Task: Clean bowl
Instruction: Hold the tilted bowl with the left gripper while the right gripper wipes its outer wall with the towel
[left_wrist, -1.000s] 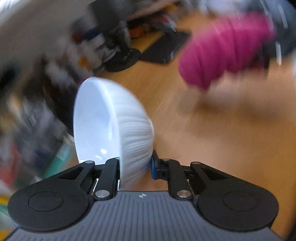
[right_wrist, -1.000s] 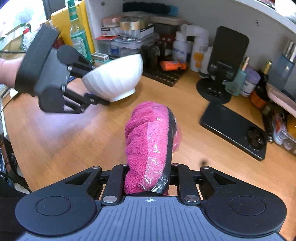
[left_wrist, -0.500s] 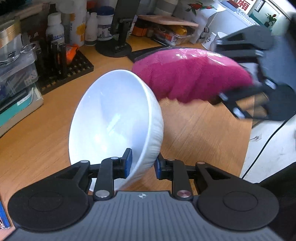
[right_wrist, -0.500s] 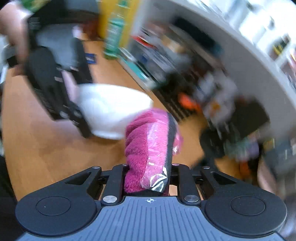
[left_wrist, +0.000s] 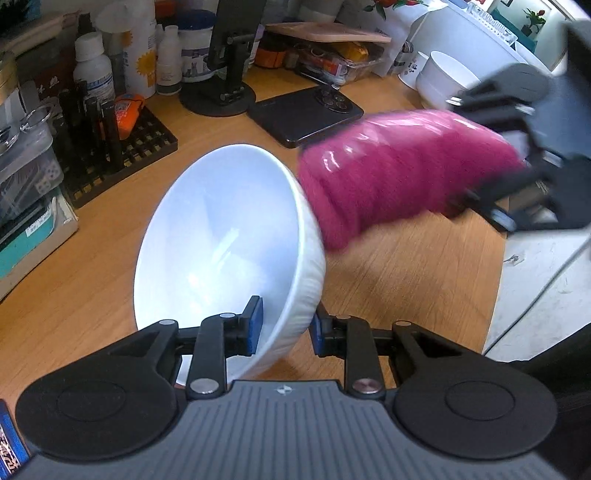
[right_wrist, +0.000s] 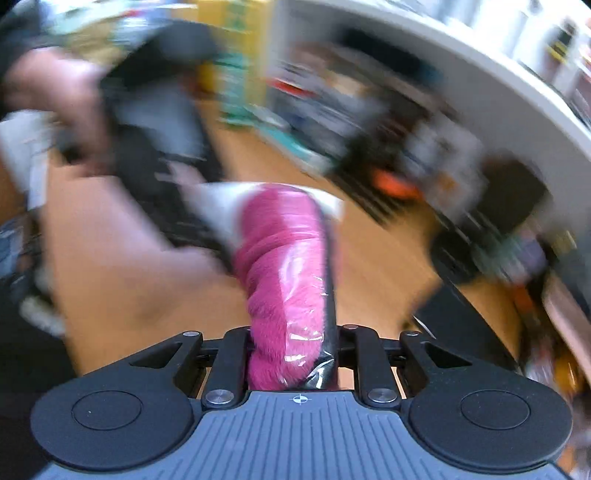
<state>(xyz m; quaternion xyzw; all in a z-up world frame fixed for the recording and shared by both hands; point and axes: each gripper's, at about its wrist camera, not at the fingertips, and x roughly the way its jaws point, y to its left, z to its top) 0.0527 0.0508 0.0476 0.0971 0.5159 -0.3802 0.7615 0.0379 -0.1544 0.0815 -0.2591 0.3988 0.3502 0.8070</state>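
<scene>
Left hand-held gripper (left_wrist: 284, 328): nearly closed on the wall of the white bowl, one blue pad inside the rim, the other against the ribbed outside.
White bowl (left_wrist: 221, 251): held off the worktop, tipped on its side so its opening faces left and upward; the inside looks bare and glossy. In the right wrist view it shows only as a blurred white rim (right_wrist: 214, 206) behind the tip of the cloth.
Right hand-held gripper (right_wrist: 291, 350): closed part-way, squeezing the near end of the pink cloth roll between its two fingers. From the left wrist view it appears blurred at the far right (left_wrist: 517, 155).
Pink cloth roll (right_wrist: 288, 266): fluffy, partly wrapped in clear shiny film, with a dark strip along its right side; it juts forward from the right hand-held gripper. In the left wrist view (left_wrist: 399, 173) its free end reaches the bowl's outer right rim, touching or just beside it; blur hides which.
Person's hand (right_wrist: 55, 85): blurred, at the far left, gripping the body of the left tool.
Worktop (left_wrist: 406, 280): light wood, bare beneath the bowl and cloth.
Black phone (left_wrist: 303, 114): lies flat beyond the bowl, camera side up.
Black phone stand (left_wrist: 225, 66): upright, just behind the phone to the left.
Black grid tray (left_wrist: 122, 147): far left of the bowl, holding dark upright tubes and an orange item.
Bottles (left_wrist: 92, 62): white, crowded along the far left edge.
White tub (left_wrist: 447, 81): at the far right, well apart from the bowl.
</scene>
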